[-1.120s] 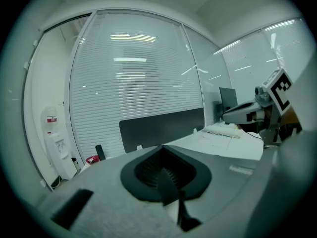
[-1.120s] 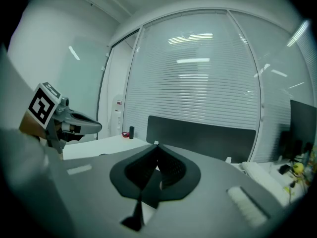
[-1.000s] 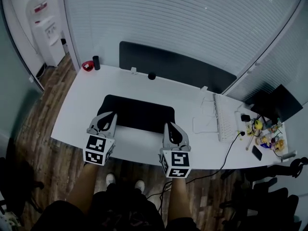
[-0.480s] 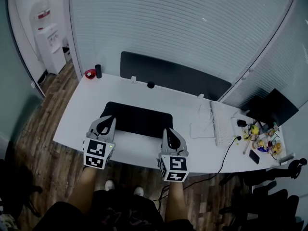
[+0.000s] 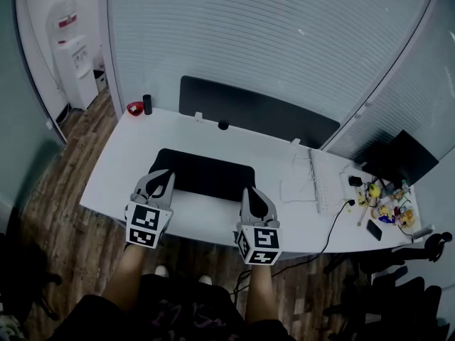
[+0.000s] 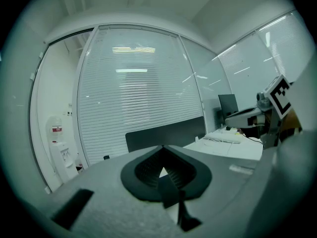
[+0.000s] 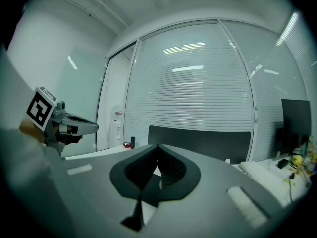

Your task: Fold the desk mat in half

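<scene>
Desk mat (image 5: 204,174) black, rectangular; left tongs (image 5: 163,175), right tongs (image 5: 251,192) clamped shut on near corners.

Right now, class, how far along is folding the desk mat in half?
Done: left gripper and right gripper are each shut on a near corner of the desk mat. In hand: the near edge seems slightly raised. Left: carrying it over to the far edge; most of it lies flat on the desk.

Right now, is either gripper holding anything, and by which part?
Both hold the mat by its near edge: the left gripper is shut on the near-left corner, the right gripper on the near-right corner.
</scene>
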